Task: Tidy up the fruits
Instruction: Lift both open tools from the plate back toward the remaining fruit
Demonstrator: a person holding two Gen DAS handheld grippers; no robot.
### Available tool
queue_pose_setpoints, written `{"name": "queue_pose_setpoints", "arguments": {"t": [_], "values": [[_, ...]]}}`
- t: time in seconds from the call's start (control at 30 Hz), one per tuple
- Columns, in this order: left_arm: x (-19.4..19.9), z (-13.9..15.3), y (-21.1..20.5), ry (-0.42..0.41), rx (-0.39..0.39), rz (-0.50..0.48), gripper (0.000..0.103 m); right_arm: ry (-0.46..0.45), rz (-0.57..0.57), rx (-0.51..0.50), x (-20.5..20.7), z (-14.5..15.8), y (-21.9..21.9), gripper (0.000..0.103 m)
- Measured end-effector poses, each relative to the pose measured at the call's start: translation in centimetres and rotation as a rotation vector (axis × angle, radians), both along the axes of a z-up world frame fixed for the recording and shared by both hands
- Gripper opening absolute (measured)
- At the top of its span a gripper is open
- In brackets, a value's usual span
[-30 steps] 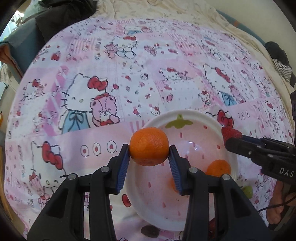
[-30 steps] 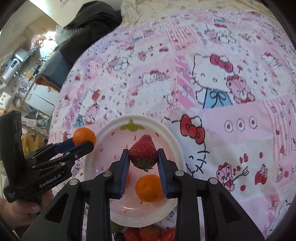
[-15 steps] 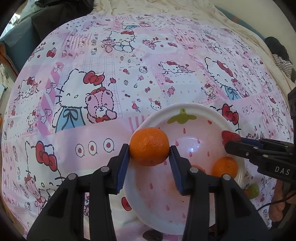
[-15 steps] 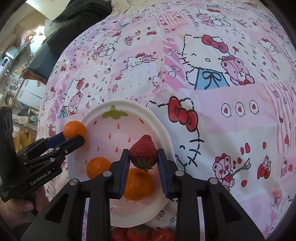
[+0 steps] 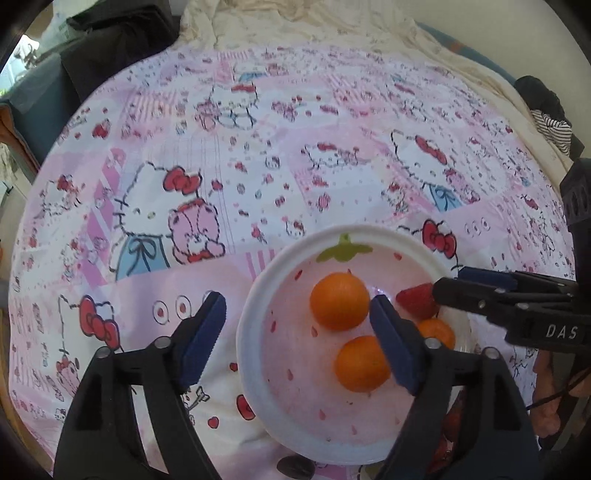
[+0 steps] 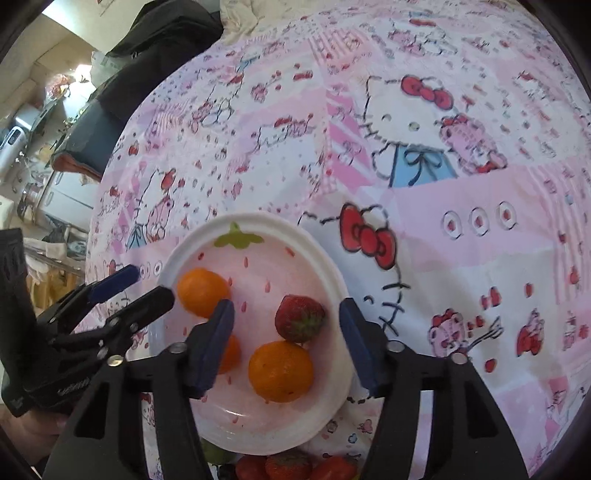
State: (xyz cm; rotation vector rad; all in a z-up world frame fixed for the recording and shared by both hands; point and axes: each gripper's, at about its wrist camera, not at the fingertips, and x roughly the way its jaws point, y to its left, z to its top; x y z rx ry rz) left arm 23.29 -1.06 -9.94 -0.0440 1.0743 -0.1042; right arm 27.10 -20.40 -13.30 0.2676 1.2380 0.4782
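A white plate with a strawberry print lies on the Hello Kitty cloth. On it lie three oranges: one at the back left, one at the front, and one partly hidden by fingers. A strawberry lies on the plate too. My left gripper is open and empty over the plate's left rim. My right gripper is open and empty above the strawberry and front orange.
More strawberries, a green fruit and a dark fruit lie just in front of the plate. Dark clothes and cream bedding lie at the far edge. The pink cloth stretches behind the plate.
Both grippers have opened. The left one let go of its orange and the right one let go of the strawberry; both fruits now lie on the plate.
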Motion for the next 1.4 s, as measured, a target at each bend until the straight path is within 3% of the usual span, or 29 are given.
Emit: {"name": "queue_pose_setpoints", "arguments": {"t": [0.27,0.5,1.4], "values": [[-0.2,0.9,0.3,-0.032,0.018,0.017,0.078,-0.055,-0.066,0.028,0.1,1.9,-1.6,0.066],[-1.0,2.4,0.7,-0.069,0.007,0.039,0.078,-0.162,-0.074,0.029,-1.6,5.2,-1.5,0.067],[-8.3,9.3,2.6,-0.219,0.018,0.055,0.078,-0.230,-0.150,-0.029,-10.2,9.3,-4.5,0.067]]}}
